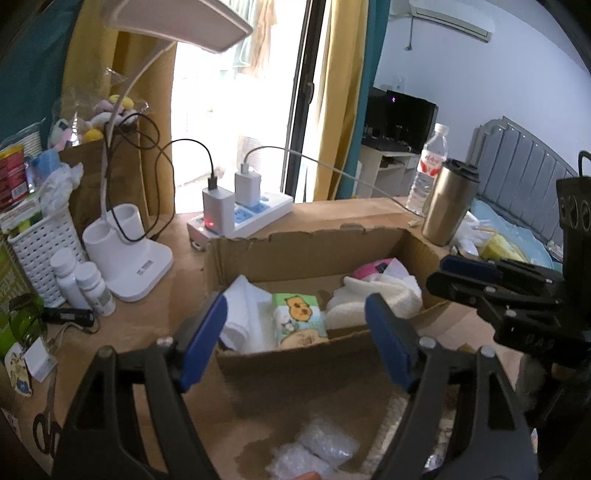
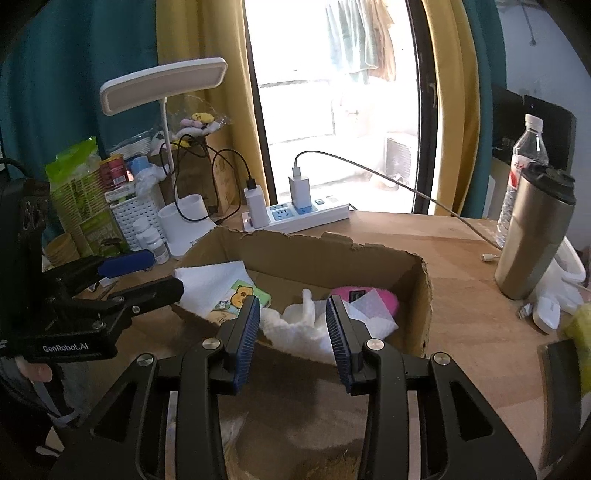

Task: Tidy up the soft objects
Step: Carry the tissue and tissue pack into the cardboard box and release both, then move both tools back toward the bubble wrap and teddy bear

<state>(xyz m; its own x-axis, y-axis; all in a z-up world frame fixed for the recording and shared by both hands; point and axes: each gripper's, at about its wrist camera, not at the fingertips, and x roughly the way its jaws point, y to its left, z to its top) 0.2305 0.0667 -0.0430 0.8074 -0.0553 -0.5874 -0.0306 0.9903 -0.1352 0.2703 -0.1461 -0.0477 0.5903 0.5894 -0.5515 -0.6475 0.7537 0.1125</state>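
This is a bedroom in a home. Beyond the left hand-held gripper (image 1: 295,343), to its right, a bed (image 1: 517,229) with a grey padded headboard (image 1: 524,155) stands under a wall air conditioner (image 1: 454,18). Yellow and teal curtains (image 2: 199,74) frame a balcony door (image 2: 332,110) with laundry (image 2: 354,33) outside. Ahead, the wooden table (image 2: 461,295) carries a desk lamp (image 2: 162,85), power strip (image 2: 310,214) and plush toys (image 2: 195,123).

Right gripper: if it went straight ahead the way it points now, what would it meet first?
Probably the white fluffy cloth in the cardboard box, seen directly between the open right gripper fingers; depth is unclear, so the box's near edge might come first.
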